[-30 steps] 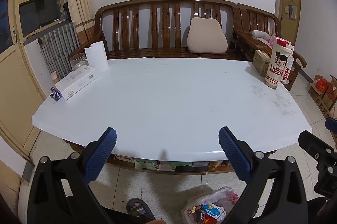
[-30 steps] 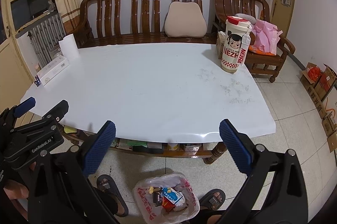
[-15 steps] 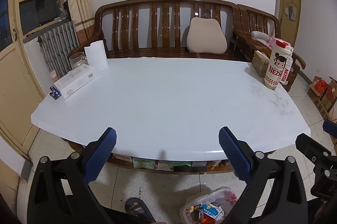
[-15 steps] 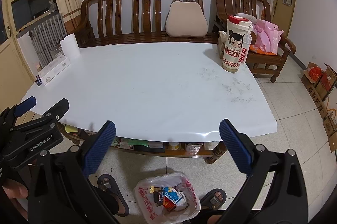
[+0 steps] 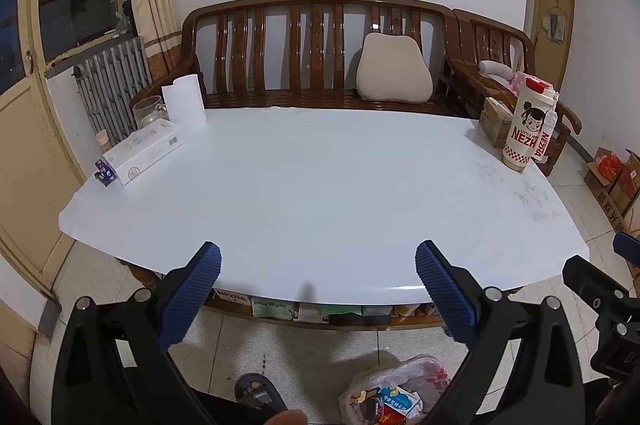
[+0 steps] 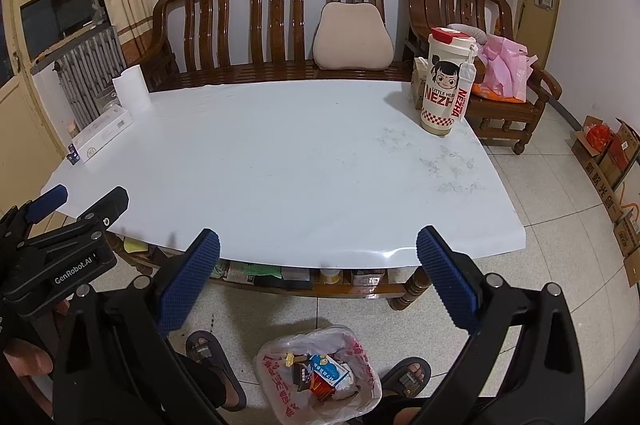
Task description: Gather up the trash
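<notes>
A white plastic trash bag [image 6: 320, 373] lies open on the tiled floor in front of the table, with several wrappers and small cartons inside; it also shows in the left wrist view [image 5: 396, 393]. My left gripper [image 5: 318, 285] is open and empty, held before the white table's [image 5: 320, 185] near edge. My right gripper [image 6: 318, 273] is open and empty, above the bag and before the table edge [image 6: 304, 253]. The left gripper also shows at the left of the right wrist view [image 6: 76, 209].
On the table stand a tall NEZHA cup [image 6: 446, 83] at the right, a white box [image 5: 144, 155], a paper roll [image 5: 184, 103] and a glass jar [image 5: 148, 111] at the left. A wooden bench [image 5: 320, 65] with a cushion is behind. Sandalled feet [image 6: 216, 369] flank the bag.
Both grippers have drawn back slightly from the table and stayed open; the view shows a little more floor. Nothing on the table moved.
</notes>
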`<control>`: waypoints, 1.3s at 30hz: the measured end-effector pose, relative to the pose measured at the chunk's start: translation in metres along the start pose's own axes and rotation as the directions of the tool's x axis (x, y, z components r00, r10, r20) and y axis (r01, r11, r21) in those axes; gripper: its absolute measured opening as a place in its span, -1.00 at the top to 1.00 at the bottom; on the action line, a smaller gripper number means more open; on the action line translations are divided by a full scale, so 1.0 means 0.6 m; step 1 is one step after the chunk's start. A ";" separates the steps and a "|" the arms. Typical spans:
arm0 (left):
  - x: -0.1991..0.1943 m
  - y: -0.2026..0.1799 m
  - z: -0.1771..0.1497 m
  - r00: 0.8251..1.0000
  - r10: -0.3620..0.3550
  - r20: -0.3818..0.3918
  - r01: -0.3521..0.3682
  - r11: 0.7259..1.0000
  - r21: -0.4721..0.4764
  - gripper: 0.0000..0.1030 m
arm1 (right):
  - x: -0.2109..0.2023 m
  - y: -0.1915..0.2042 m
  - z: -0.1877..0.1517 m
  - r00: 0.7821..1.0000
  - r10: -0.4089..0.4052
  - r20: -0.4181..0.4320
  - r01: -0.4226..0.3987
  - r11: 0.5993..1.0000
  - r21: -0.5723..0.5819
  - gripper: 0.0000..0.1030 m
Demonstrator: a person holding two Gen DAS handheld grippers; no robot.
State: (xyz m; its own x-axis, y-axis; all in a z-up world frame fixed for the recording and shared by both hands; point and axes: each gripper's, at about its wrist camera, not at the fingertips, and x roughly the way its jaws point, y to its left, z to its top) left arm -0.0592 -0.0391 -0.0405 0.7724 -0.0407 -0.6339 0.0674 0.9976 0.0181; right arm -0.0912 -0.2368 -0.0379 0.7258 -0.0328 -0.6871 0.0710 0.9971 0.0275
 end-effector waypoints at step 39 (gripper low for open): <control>-0.003 0.003 -0.004 1.000 0.009 -0.005 -0.009 1.000 -0.008 -0.85 | 0.006 -0.004 -0.009 1.000 -0.003 -0.006 0.003 1.000 0.000 -0.87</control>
State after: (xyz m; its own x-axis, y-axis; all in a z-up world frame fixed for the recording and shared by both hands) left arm -0.0619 -0.0371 -0.0413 0.7697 -0.0316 -0.6376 0.0557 0.9983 0.0178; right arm -0.0927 -0.2389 -0.0443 0.7216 -0.0353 -0.6914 0.0731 0.9970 0.0253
